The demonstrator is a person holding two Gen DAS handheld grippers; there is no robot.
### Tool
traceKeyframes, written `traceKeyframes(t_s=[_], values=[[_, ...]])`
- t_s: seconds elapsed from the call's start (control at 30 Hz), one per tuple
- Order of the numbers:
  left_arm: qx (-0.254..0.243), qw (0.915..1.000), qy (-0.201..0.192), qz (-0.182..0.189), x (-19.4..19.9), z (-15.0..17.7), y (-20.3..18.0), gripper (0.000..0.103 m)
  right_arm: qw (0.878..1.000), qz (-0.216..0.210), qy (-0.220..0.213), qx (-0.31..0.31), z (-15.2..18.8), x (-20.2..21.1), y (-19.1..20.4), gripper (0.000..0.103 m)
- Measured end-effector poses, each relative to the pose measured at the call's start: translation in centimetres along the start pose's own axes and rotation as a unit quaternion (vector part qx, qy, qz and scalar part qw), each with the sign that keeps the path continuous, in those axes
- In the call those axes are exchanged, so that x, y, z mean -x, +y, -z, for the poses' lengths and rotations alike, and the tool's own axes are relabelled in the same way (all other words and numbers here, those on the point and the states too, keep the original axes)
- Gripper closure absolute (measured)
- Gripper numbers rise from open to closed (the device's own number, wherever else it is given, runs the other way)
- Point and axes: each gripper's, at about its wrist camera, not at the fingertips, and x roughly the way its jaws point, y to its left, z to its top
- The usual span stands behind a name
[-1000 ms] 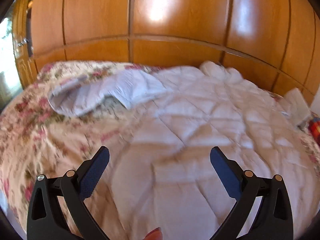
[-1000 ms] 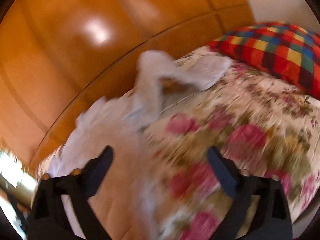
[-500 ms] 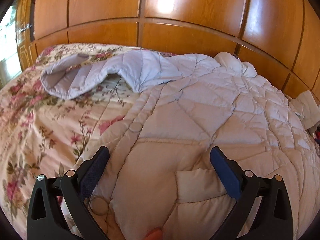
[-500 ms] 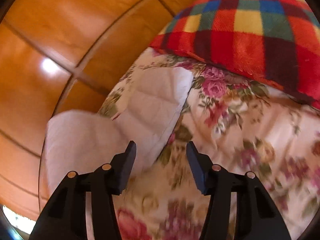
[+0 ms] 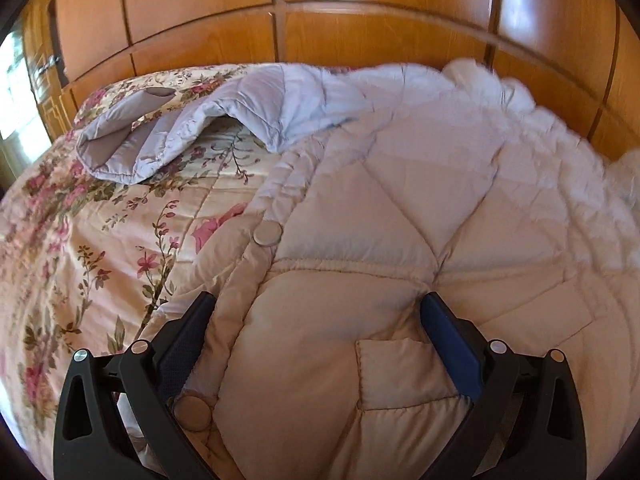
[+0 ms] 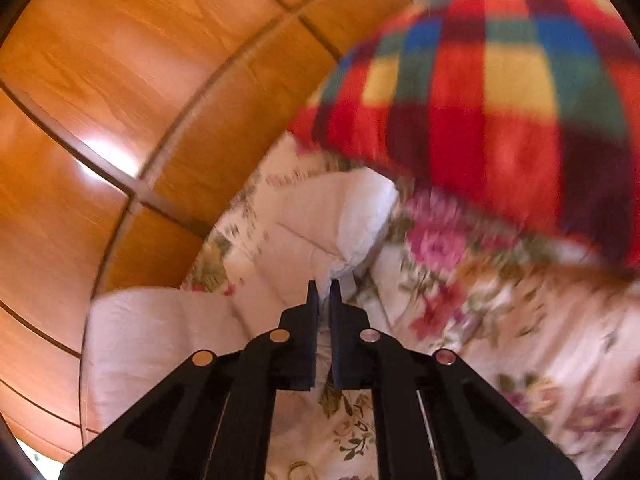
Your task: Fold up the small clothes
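A pale quilted puffer jacket (image 5: 392,208) lies spread on a floral bedspread (image 5: 80,248), with round snap buttons (image 5: 267,236) down its front edge and a patch pocket (image 5: 400,372). One sleeve (image 5: 168,136) lies out to the far left, showing its lilac lining. My left gripper (image 5: 316,320) is open, its fingers straddling the jacket's lower front near the pocket. In the right wrist view my right gripper (image 6: 324,286) is shut on the edge of the jacket's other sleeve (image 6: 320,224), which lies on the bedspread.
A wooden panelled headboard or wall (image 5: 320,20) runs behind the bed and also shows in the right wrist view (image 6: 120,80). A red, yellow, blue and green plaid pillow (image 6: 500,100) lies just right of the gripped sleeve.
My right gripper closed from open onto the sleeve edge and moved closer to the plaid pillow. My left gripper stayed open and came lower and closer over the jacket front.
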Motion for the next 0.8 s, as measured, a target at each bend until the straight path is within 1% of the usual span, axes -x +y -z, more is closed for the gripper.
traceKeyframes(t_s=[0.07, 0.13, 0.2, 0.23, 0.3, 0.37, 0.43, 0.5, 0.53, 0.63, 0.73, 0.8], values=[[-0.006, 0.9999, 0.010, -0.003, 0.0, -0.2, -0.1, 0.003, 1.000, -0.006, -0.024, -0.001, -1.0, 2.0, 0.7, 0.099], [0.000, 0.9999, 0.009, 0.009, 0.5, -0.5, 0.4, 0.003, 0.999, -0.016, -0.046, 0.004, -2.1, 4.0, 1.8, 0.099], [0.019, 0.9995, -0.008, 0.023, 1.3, -0.6, 1.1, 0.003, 0.997, -0.027, -0.070, 0.024, -3.0, 6.6, 3.6, 0.099], [0.032, 0.9988, -0.025, 0.028, 1.9, -0.8, 1.8, 0.003, 0.995, -0.031, -0.084, 0.041, -3.3, 8.1, 4.8, 0.099], [0.047, 0.9977, -0.043, 0.025, 2.6, -1.1, 2.5, 0.003, 0.992, -0.037, -0.098, 0.063, -3.6, 9.8, 6.6, 0.099], [0.058, 0.9967, -0.051, 0.025, 3.0, -1.7, 3.5, 0.003, 0.989, -0.047, -0.115, 0.085, -3.5, 11.8, 8.9, 0.099], [0.065, 0.9957, -0.064, 0.017, 3.5, -1.9, 4.3, 0.003, 0.986, -0.062, -0.122, 0.099, -3.1, 12.7, 11.0, 0.099], [0.067, 0.9951, -0.072, 0.011, 3.8, -1.7, 4.7, 0.003, 0.981, -0.090, -0.121, 0.124, -1.9, 13.6, 14.0, 0.099], [0.068, 0.9949, -0.074, 0.014, 3.9, -1.5, 4.9, 0.003, 0.976, -0.114, -0.116, 0.145, -0.6, 14.1, 16.1, 0.099], [0.082, 0.9933, -0.079, 0.023, 4.2, -0.5, 5.5, 0.003, 0.962, -0.146, -0.102, 0.205, 3.1, 14.3, 20.8, 0.099], [0.103, 0.9910, -0.073, 0.042, 4.0, 0.4, 6.1, 0.003, 0.940, -0.175, -0.080, 0.282, 9.1, 13.8, 26.2, 0.099], [0.115, 0.9894, -0.069, 0.055, 4.1, 1.0, 6.5, 0.003, 0.929, -0.187, -0.064, 0.314, 12.5, 13.2, 28.4, 0.099]])
